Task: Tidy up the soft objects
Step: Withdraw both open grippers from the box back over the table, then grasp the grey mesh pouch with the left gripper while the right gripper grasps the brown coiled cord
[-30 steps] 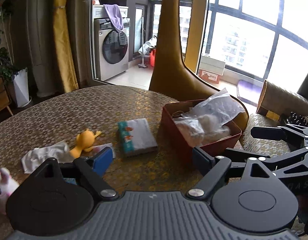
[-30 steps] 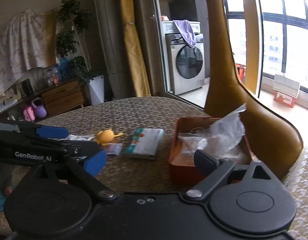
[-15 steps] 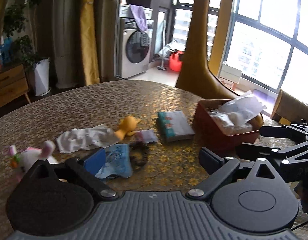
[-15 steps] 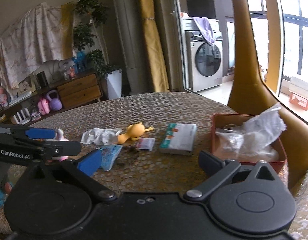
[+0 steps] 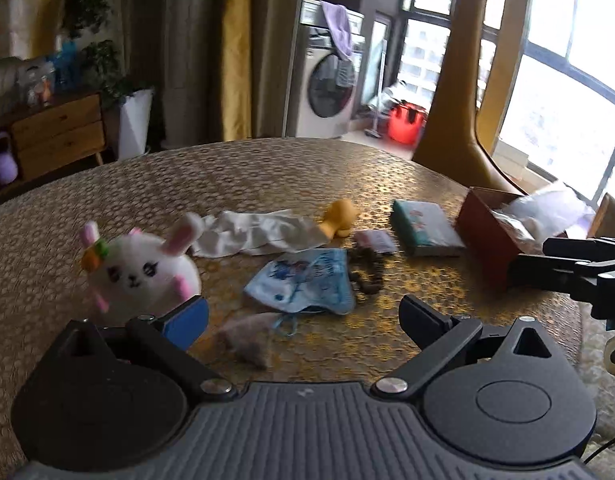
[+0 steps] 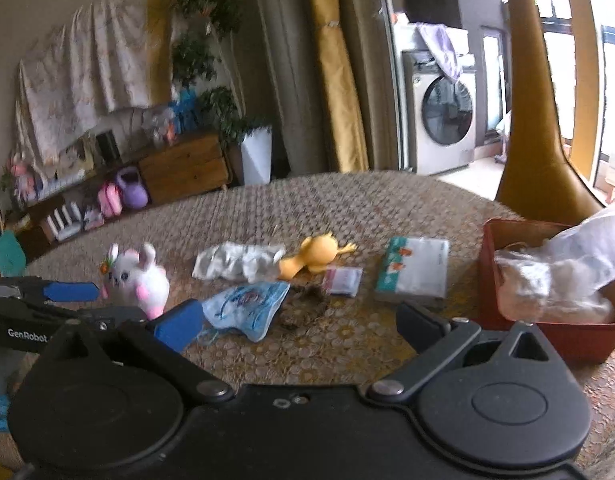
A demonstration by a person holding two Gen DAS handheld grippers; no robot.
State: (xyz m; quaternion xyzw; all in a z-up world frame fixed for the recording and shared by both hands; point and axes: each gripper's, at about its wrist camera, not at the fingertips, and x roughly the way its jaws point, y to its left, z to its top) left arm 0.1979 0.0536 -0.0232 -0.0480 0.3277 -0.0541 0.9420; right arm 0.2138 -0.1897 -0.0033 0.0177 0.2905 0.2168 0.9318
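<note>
Soft items lie across the round woven table (image 5: 267,168). A white bunny plush (image 5: 139,268) sits just beyond my left gripper's blue pad (image 5: 185,320). A blue printed face mask (image 5: 303,280) and a grey furry scrap (image 5: 247,336) lie between the fingers of my open left gripper (image 5: 303,318). Further back are a white cloth (image 5: 251,232) and a yellow duck toy (image 5: 341,216). My right gripper (image 6: 301,322) is open and empty, with the mask (image 6: 247,304) ahead on its left. A red box (image 6: 487,264) holds a clear plastic bag (image 6: 567,268).
A tissue pack (image 6: 415,270), a small pink packet (image 6: 343,280) and a dark beaded loop (image 6: 307,304) lie mid-table. A mustard chair back (image 6: 535,152) rises behind the box. My left gripper (image 6: 91,303) shows at the right wrist view's left edge.
Both views have swung left across the table. The bunny, mask and white cloth came into view near the grippers, and the red box slid to the right edge. Both jaws spread a little wider.
</note>
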